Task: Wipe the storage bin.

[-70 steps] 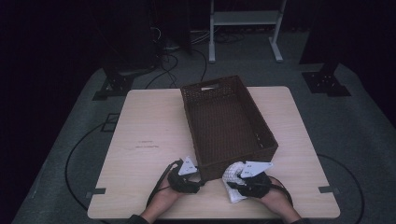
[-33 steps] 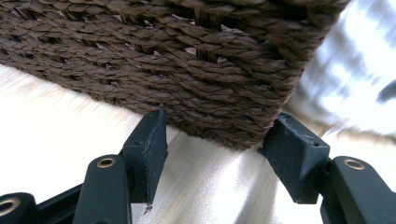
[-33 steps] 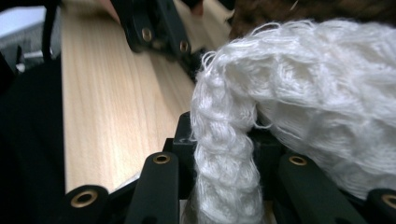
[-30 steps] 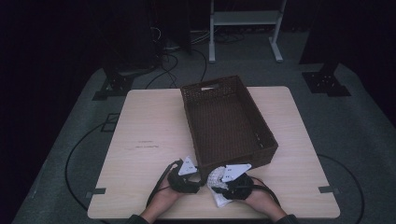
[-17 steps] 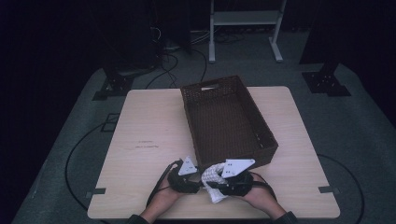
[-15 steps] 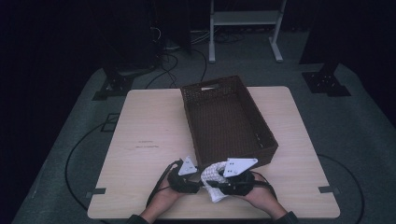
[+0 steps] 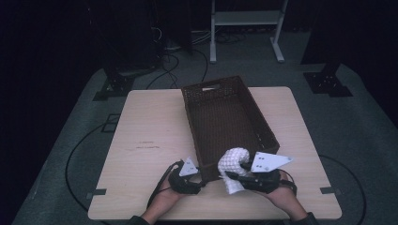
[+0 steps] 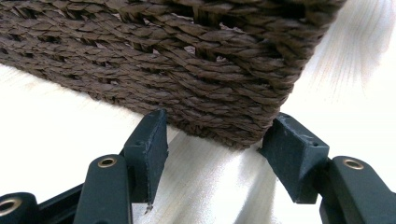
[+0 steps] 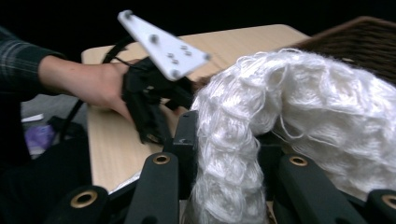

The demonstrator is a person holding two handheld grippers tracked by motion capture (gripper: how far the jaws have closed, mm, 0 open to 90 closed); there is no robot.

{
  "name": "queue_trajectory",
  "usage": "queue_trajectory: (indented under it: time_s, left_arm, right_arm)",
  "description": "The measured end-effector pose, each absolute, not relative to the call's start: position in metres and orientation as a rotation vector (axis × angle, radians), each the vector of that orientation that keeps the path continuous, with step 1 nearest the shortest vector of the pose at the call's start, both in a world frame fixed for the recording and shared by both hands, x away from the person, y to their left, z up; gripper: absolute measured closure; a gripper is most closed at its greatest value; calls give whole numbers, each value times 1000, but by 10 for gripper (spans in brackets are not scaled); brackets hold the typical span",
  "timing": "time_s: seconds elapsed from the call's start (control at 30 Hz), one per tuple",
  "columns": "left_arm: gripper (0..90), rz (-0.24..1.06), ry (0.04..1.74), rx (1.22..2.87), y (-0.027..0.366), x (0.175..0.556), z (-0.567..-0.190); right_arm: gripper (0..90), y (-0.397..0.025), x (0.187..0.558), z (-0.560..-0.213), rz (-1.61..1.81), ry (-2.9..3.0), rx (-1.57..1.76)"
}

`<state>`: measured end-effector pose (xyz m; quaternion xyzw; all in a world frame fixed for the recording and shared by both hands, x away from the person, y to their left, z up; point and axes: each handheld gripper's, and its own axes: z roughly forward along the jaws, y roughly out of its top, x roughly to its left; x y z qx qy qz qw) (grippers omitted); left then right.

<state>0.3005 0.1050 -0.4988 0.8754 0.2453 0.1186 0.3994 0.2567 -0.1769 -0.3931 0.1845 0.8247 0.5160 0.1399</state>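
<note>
A light wooden table (image 7: 155, 140) stands on a grey floor mat (image 7: 361, 122). Faint dark writing (image 7: 144, 146) marks the tabletop left of its middle. Beyond the far edge, a white metal stand (image 7: 246, 18) rises in the dark background, with black cables (image 7: 180, 56) strewn on the floor to its left. Black stand feet (image 7: 326, 83) sit at the mat's far right, and another (image 7: 112, 89) at its far left.

Basket (image 7: 225, 122) fills middle of table (image 7: 145, 131), front wall right against both grippers. Left gripper (image 8: 219, 154) wide open around basket corner. Left table half bare, lots of room. Thin free strip right of basket.
</note>
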Motion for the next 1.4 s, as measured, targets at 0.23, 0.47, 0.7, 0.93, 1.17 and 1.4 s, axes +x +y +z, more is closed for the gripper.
queue_trajectory:
  time_s: [0.23,0.47,0.7,0.93,1.17,1.4]
  left_arm:
    - [358,290,620,2211,113,299,-490]
    - [309,277,668,2244,147,294,-485]
    - [276,318,777,2227,188,294,-484]
    - [227,374,866,2217,224,290,-487]
    - [157,398,945,2203,250,285,-492]
    - [60,416,953,2201,254,286,-497]
  right_arm:
    - [690,-234,257,-390,1414,2261,702]
    - [689,-290,261,-404,1326,2173,898]
    - [689,-331,264,-436,1217,2141,1094]
    - [683,-351,268,-469,1071,2178,1230]
    - [674,-366,270,-489,1043,2183,1317]
    - [469,-366,271,-487,1018,2198,1352]
